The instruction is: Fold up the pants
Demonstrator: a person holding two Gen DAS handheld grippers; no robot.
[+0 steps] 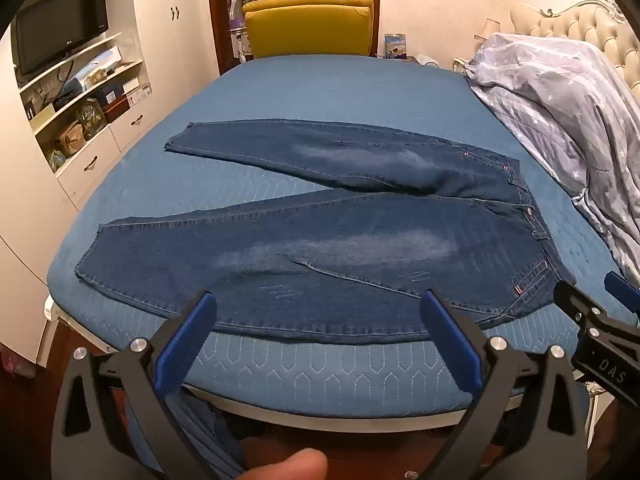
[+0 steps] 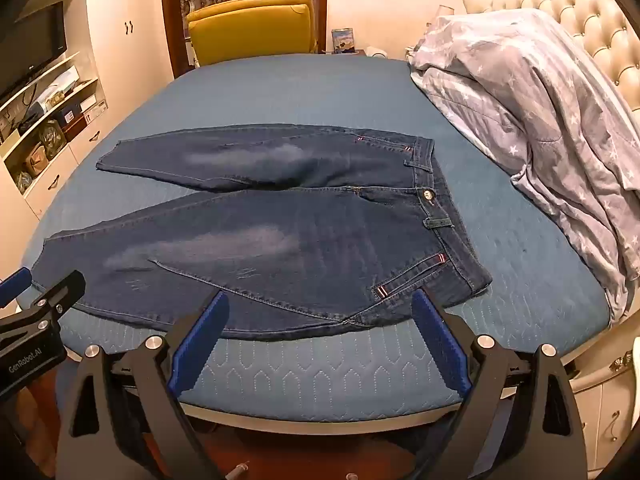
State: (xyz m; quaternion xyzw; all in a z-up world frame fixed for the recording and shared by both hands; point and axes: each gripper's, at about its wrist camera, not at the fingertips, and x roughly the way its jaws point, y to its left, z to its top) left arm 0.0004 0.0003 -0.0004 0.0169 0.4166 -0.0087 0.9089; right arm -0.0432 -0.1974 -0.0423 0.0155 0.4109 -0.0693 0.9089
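Both claws tilt down over near bed (image 1: 340,384) edge, left claw (image 1: 320,308) and right claw (image 2: 322,306) wide, empty, jeans (image 1: 320,256) spread flat.

Jeans (image 1: 320,240) flat on bed (image 1: 340,88), L gripper (image 1: 318,312) wide apart above.

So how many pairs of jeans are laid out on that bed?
1. A single pair of jeans lies flat across the blue bed, legs spread apart toward the left and waistband to the right. More could be hidden under the star-print duvet.
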